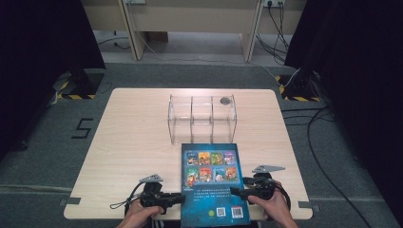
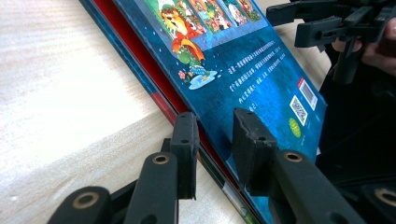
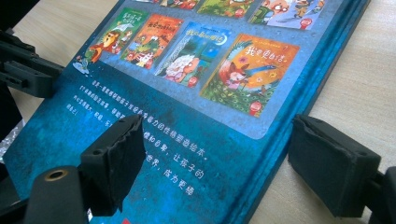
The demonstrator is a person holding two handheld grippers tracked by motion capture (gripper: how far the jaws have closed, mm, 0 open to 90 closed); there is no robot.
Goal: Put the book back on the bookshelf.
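Book [image 1: 215, 183] flat, long axis toward clear organizer [image 1: 202, 118], left jaws clamping its edge, right jaws wide.

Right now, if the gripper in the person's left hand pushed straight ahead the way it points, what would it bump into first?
The left gripper already has the blue book's left edge between its jaws, so the book comes first. Beyond it, probably the right gripper.

Pale wooden bench [image 1: 133, 142], matt, fine-grained. On it, a blue hardcover picture book [image 1: 214, 190] with smooth, slightly glossy printed cover; behind the book, a clear glossy plastic divided box [image 1: 202, 118]. Black matt plastic left hand-held gripper [image 2: 217, 140] with ridged pads.
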